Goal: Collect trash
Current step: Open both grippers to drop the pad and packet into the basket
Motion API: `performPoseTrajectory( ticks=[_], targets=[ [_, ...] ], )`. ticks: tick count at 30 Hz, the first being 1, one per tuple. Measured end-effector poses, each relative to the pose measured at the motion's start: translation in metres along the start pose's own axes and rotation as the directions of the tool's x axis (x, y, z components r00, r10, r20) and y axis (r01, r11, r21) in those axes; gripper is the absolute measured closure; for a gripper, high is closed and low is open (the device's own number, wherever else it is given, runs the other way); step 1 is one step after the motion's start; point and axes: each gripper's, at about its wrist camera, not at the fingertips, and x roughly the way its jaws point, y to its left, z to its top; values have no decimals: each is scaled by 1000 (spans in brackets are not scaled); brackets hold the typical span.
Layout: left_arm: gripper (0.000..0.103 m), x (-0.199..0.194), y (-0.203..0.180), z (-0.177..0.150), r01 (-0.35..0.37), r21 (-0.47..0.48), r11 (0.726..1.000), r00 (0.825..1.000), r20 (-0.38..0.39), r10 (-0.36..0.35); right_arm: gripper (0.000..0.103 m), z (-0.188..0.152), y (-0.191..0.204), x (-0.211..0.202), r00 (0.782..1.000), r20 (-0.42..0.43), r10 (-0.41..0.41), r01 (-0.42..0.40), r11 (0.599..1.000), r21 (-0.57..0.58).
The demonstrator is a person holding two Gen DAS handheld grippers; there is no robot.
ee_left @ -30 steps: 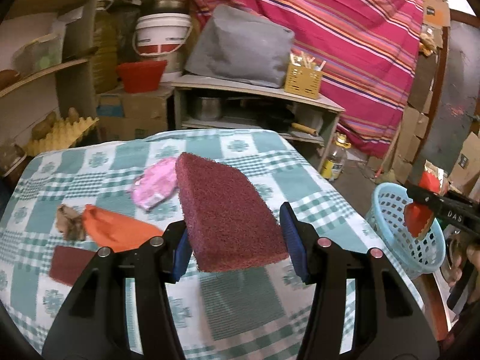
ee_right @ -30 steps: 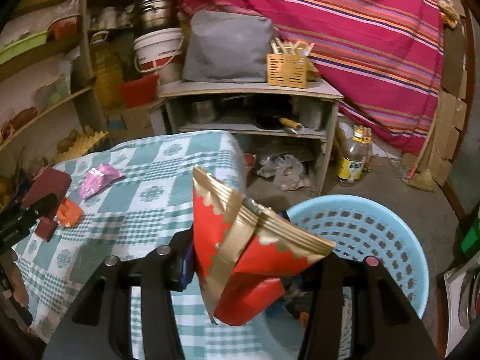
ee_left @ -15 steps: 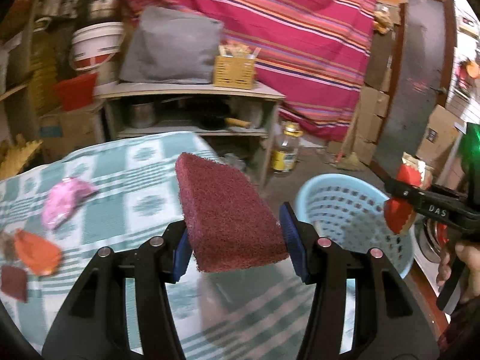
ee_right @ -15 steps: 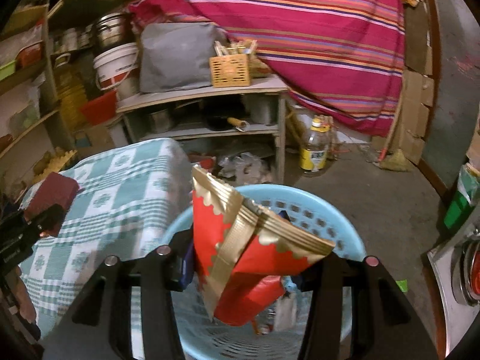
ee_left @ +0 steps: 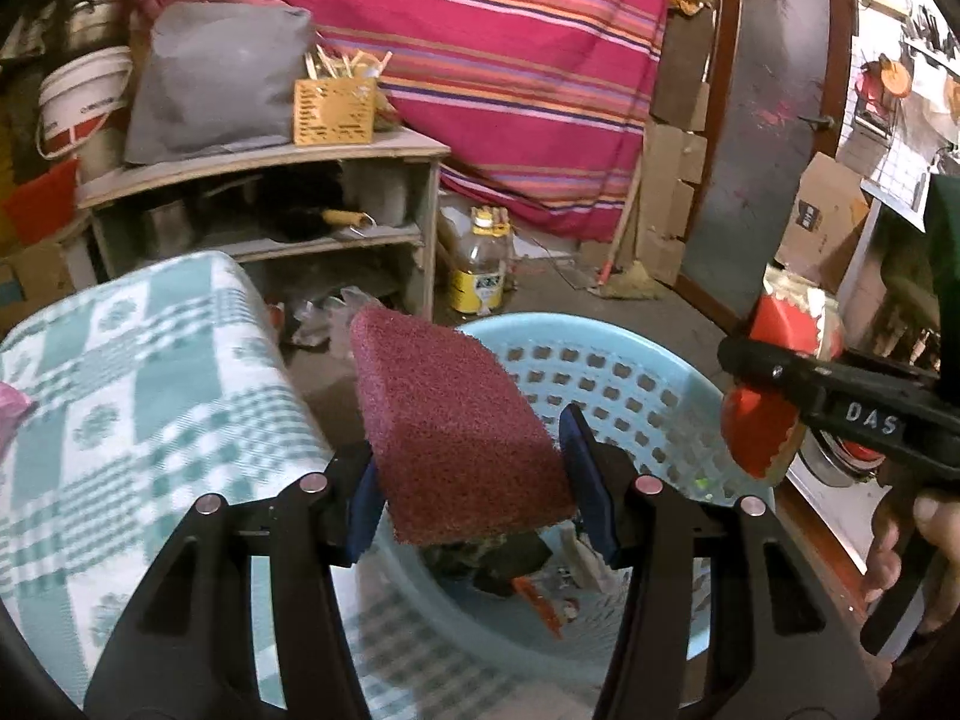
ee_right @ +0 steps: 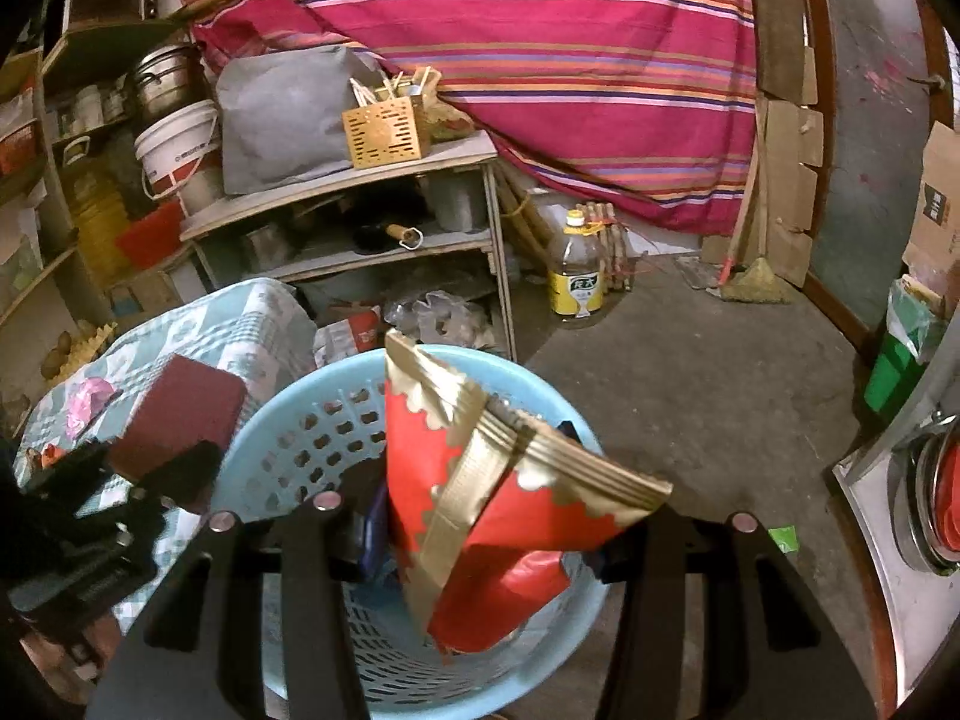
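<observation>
My left gripper (ee_left: 474, 498) is shut on a maroon scouring pad (ee_left: 456, 420), held over the near rim of a light blue perforated basket (ee_left: 636, 384) with trash in its bottom. From the right wrist view the same pad (ee_right: 180, 420) shows at the left, beside the basket (ee_right: 300, 438). My right gripper (ee_right: 486, 534) is shut on a red and gold foil wrapper (ee_right: 480, 480), which hangs above the basket's opening. That right gripper (ee_left: 774, 396) with the wrapper (ee_left: 762, 432) appears at the right of the left wrist view, above the basket's right side, held by a hand (ee_left: 924, 546).
A table with a green checked cloth (ee_left: 120, 396) stands left of the basket, with a pink wrapper (ee_right: 87, 402) on it. Behind are a wooden shelf unit (ee_left: 270, 180), an oil bottle (ee_left: 480, 264) on the floor, a striped curtain (ee_right: 540, 60) and a metal appliance (ee_right: 924, 498) at the right.
Both grippers have swung right from over the table to above the blue basket, each still gripping its item. The table and its leftover scraps have slid to the left of both views.
</observation>
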Motion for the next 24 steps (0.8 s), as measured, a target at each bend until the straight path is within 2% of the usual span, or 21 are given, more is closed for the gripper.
performPoseTrajectory(
  ticks=[5,8,12,18,21,24],
  targets=[
    [49,11,-6,-3,-8,12,1000,1000,-17,8,54,-1,-9,2,1000,-6,-10,10,1000,11],
    [35,8,-4,-1,-18,10,1000,1000,-10,19,54,-1,-9,2,1000,-5,-11,11,1000,15],
    [25,-9,0,4,-53,12,999,998,29,52,54,0,-7,3,1000,-1,-5,5,1000,10],
    [11,-48,30,7,-160,-19,987,983,85,161,52,3,11,12,1000,-8,7,-7,1000,-9],
    [9,-69,54,7,-213,-49,976,971,101,217,47,3,23,19,1000,-17,0,0,1000,-18],
    [6,-90,83,3,-274,-80,959,955,97,281,23,1,32,27,999,-25,-33,33,999,-25]
  ],
)
